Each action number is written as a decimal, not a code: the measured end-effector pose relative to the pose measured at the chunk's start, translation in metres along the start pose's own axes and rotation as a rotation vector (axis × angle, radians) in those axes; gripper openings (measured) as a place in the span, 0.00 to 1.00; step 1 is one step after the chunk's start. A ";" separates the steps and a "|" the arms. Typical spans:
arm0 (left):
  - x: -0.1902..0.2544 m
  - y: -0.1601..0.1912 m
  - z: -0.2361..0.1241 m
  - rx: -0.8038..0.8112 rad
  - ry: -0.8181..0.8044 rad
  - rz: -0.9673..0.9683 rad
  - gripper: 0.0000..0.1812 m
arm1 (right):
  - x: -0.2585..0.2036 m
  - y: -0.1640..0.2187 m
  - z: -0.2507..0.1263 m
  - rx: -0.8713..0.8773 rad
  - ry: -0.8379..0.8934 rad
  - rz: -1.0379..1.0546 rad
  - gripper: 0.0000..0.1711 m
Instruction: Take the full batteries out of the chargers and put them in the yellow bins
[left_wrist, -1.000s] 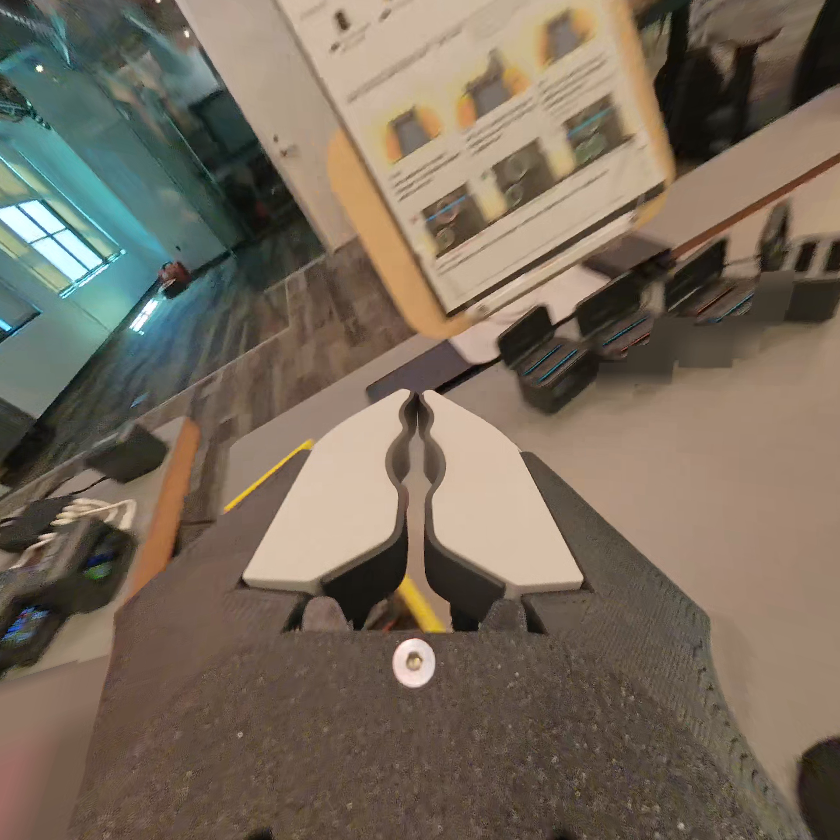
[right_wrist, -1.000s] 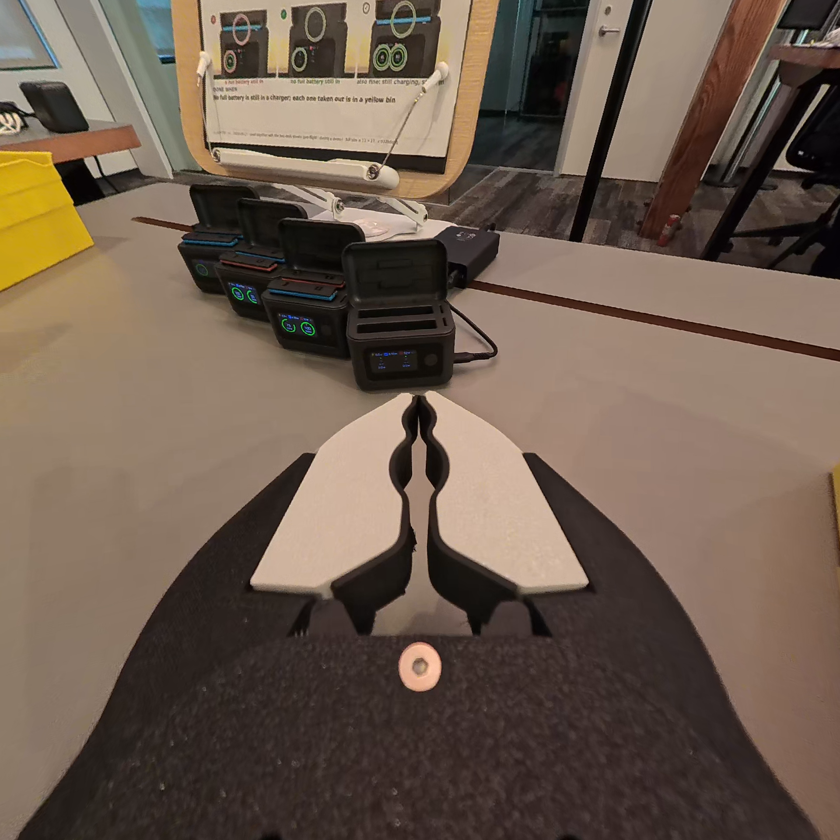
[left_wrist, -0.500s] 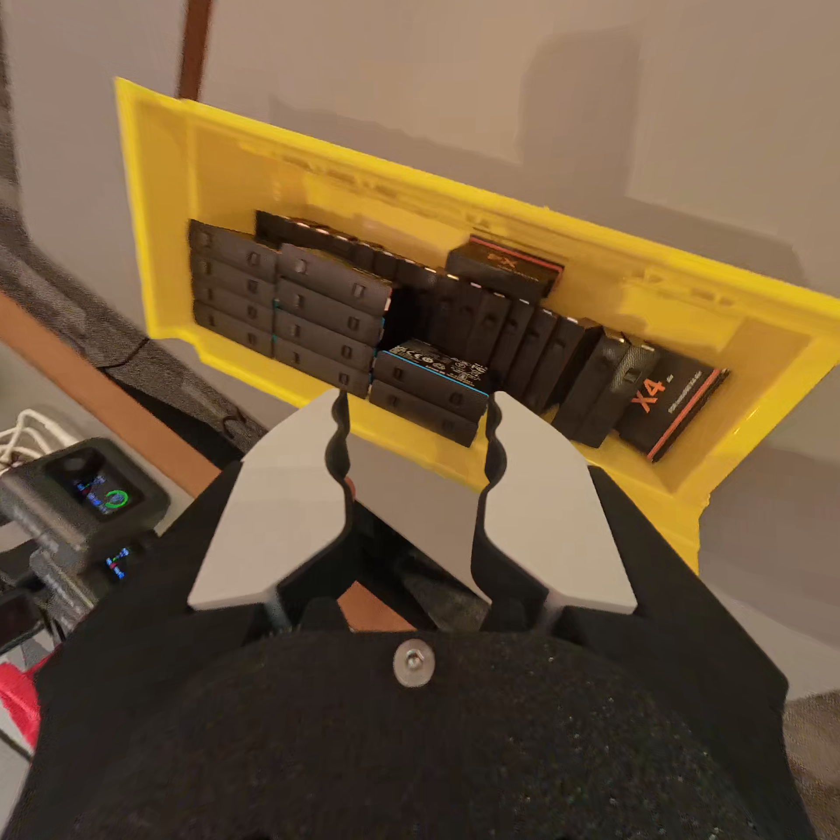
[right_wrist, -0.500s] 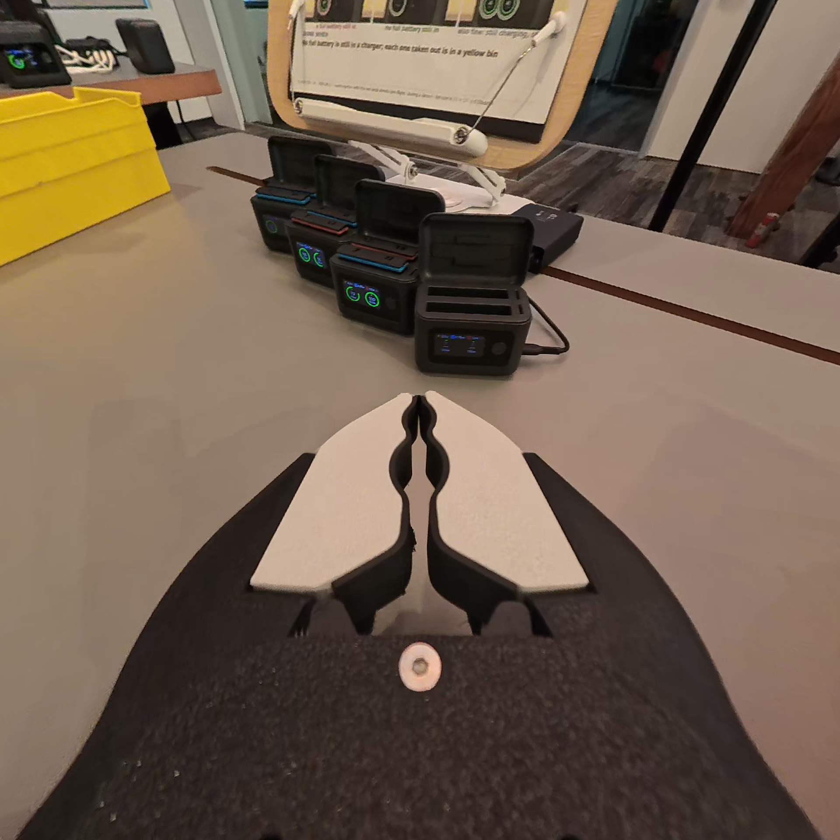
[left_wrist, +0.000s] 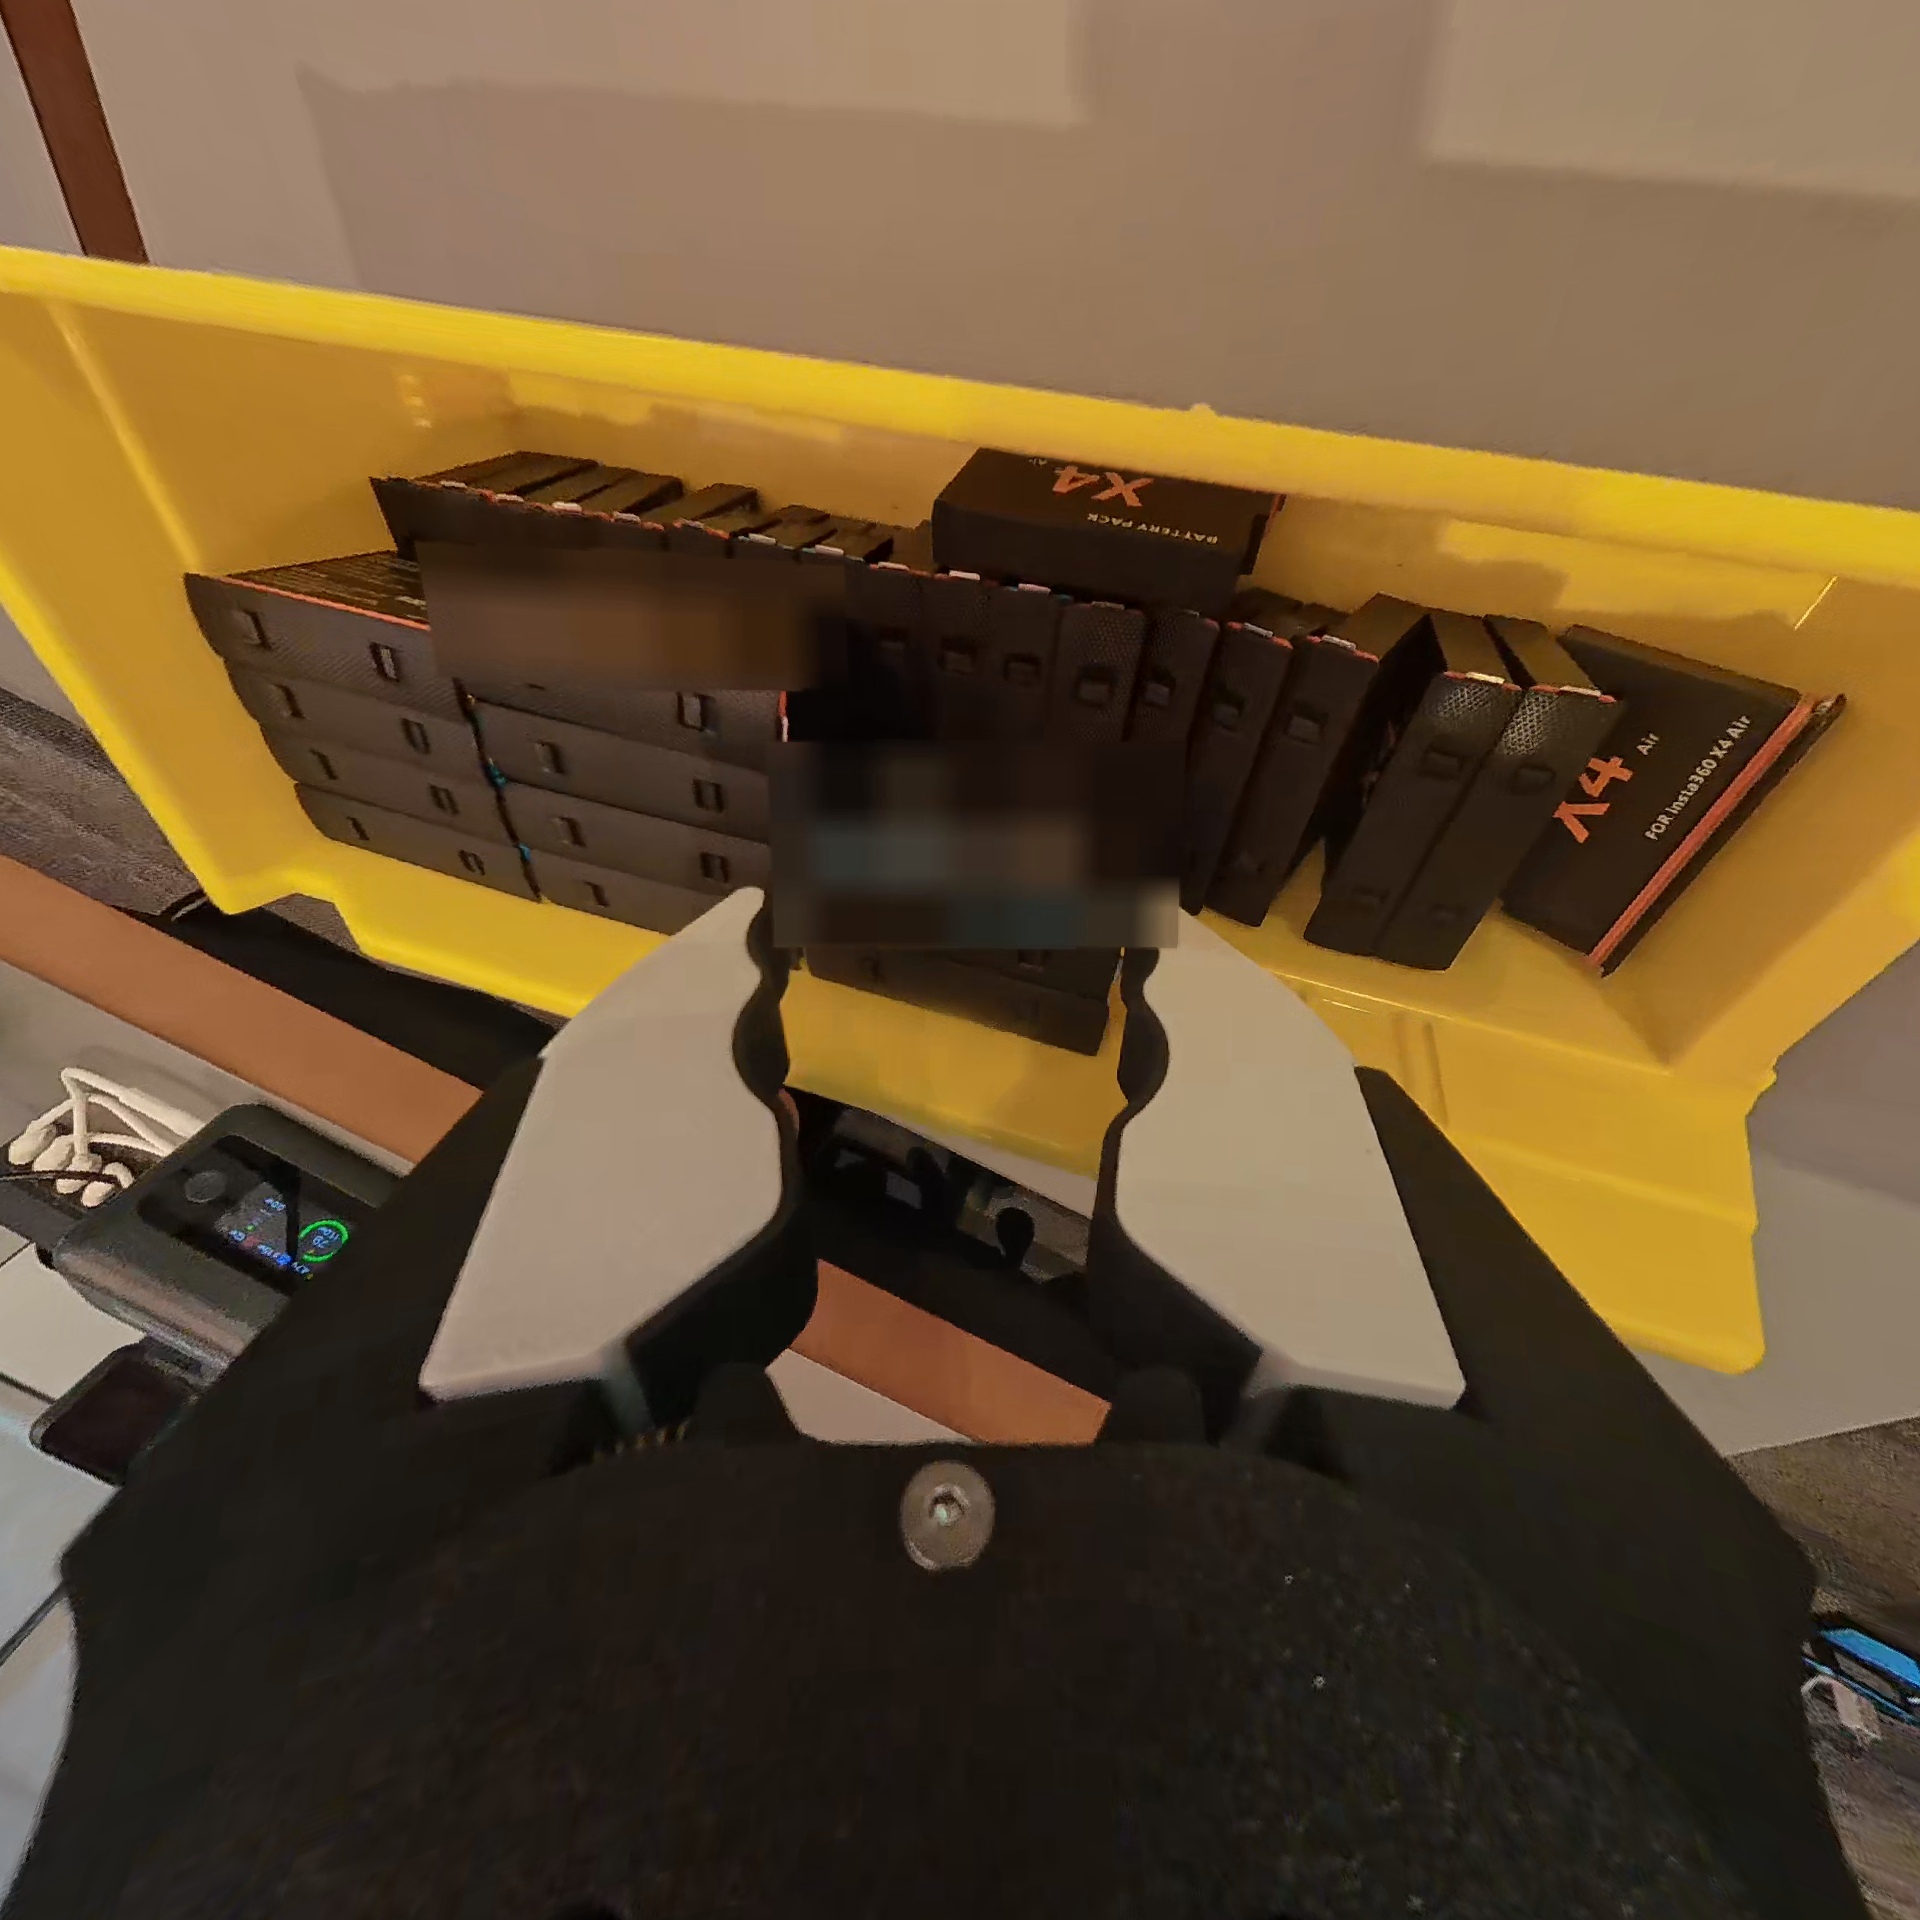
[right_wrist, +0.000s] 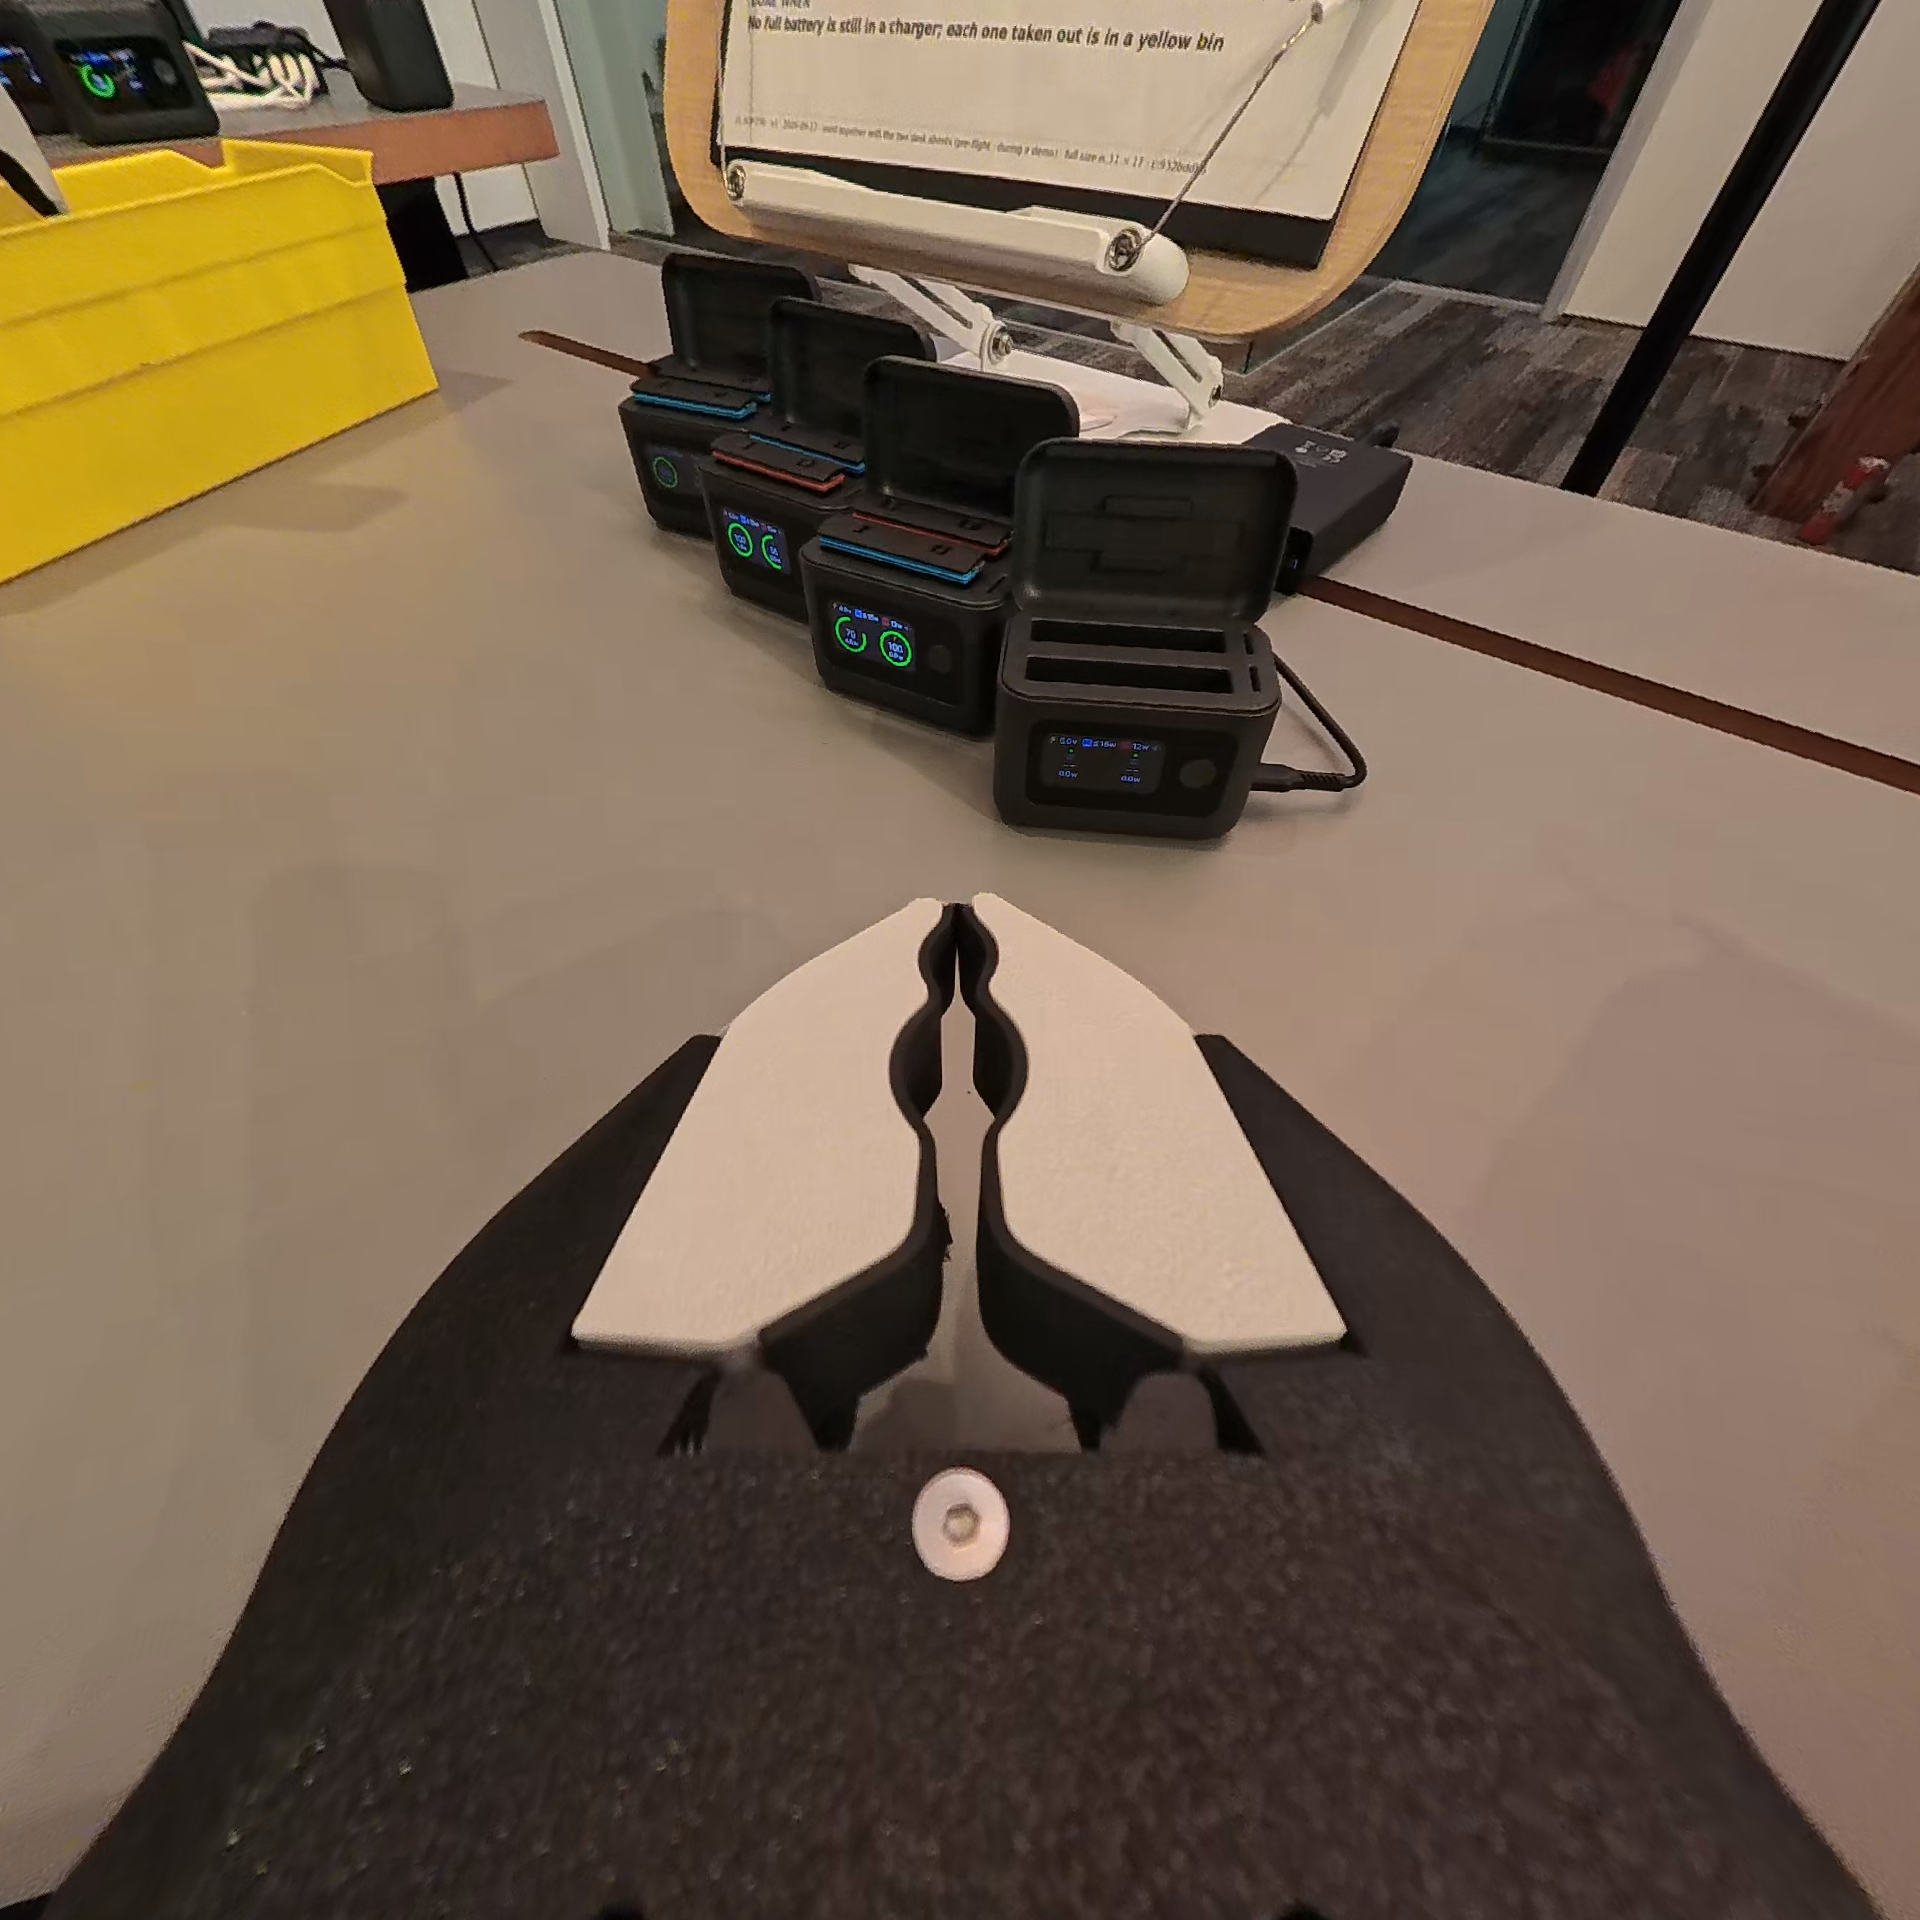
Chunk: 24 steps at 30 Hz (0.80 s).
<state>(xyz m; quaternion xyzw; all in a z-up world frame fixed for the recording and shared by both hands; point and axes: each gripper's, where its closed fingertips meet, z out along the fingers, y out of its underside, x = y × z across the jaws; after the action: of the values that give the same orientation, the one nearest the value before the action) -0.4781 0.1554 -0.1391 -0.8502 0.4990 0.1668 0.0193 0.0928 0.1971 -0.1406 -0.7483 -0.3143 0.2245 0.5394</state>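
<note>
Grey tabletop carries the chargers (right_wrist: 940, 582) facing the clenched, empty right gripper (right_wrist: 961, 914), while the left gripper (left_wrist: 940, 935), shut a second ago, now hangs released over the yellow bin (left_wrist: 1558, 1122) of batteries (left_wrist: 1392, 790), so a drop looks finished.

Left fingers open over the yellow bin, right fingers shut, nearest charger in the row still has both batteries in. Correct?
Not quite. The right wrist view shows the nearest charger with its lid up and both slots empty. The rest holds: left gripper open over the yellow bin, right gripper shut.
</note>
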 end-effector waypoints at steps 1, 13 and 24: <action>0.000 0.000 0.000 0.001 0.000 0.001 0.34 | 0.000 0.000 0.000 -0.001 -0.001 0.001 0.00; 0.002 -0.003 0.000 0.018 -0.047 0.045 0.32 | -0.002 0.003 0.002 -0.015 -0.012 -0.001 0.00; 0.005 -0.004 -0.003 0.050 -0.054 0.084 0.30 | -0.002 0.001 0.000 -0.005 -0.015 0.001 0.00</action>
<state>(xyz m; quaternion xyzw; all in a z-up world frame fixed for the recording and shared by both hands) -0.4721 0.1528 -0.1384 -0.8229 0.5376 0.1779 0.0471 0.0917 0.1953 -0.1410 -0.7480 -0.3184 0.2298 0.5350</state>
